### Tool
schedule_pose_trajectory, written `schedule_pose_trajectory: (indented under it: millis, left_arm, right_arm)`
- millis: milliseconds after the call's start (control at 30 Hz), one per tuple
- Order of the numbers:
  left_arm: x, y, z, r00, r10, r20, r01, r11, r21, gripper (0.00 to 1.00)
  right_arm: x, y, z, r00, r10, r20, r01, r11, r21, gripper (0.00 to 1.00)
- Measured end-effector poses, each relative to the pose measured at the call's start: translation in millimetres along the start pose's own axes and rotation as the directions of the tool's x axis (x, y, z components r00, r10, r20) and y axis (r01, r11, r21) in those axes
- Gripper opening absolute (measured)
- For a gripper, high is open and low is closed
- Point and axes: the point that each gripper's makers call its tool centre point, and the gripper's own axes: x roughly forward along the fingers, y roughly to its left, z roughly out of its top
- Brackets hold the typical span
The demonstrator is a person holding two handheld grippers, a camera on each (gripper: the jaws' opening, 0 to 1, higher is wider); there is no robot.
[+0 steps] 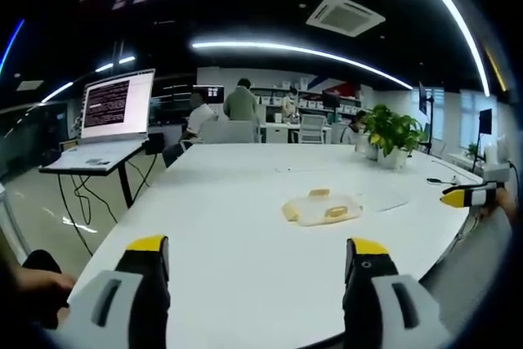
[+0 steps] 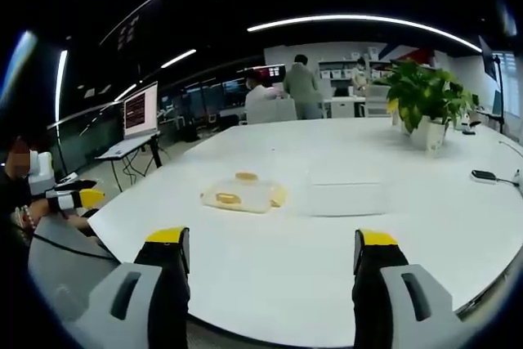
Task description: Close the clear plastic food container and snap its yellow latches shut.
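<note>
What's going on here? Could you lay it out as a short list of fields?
Setting: office, large white table
Main item: clear plastic food container with yellow latches, lying on the table
Beside it: clear flat lid, lying apart from the container
Left gripper: open, holding nothing, short of the container
Right gripper: open, holding nothing, short of the container
Other things: potted plant on the table, lit screen on a stand
People: several at the far end of the room
Task state: container not yet closed

The left gripper (image 1: 257,263) has its jaws spread wide and holds nothing. The right gripper (image 2: 274,255) is likewise agape and bare. Each shows at the other view's edge: 3 o'clock and 9 o'clock.
</note>
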Motion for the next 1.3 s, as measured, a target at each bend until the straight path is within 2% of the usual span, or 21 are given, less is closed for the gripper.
schedule_pose_trajectory:
  millis: [867,1300]
  left_arm:
    - [0.4,0.3,-4.1,1.0,-0.004,-0.022,0.004,1.0,0.011,0.84]
    - [1.8,1.5,-1.0,1.0,-0.004,-0.01,0.004,1.0,0.0,0.85]
  right_arm:
    - [-0.2,3.7,-1.1,1.0,0.015,0.0,-0.015,1.0,0.0,0.78]
    - [1.5,4.4,0.4,1.0,0.019,0.002,-0.019,1.0,0.0,0.78]
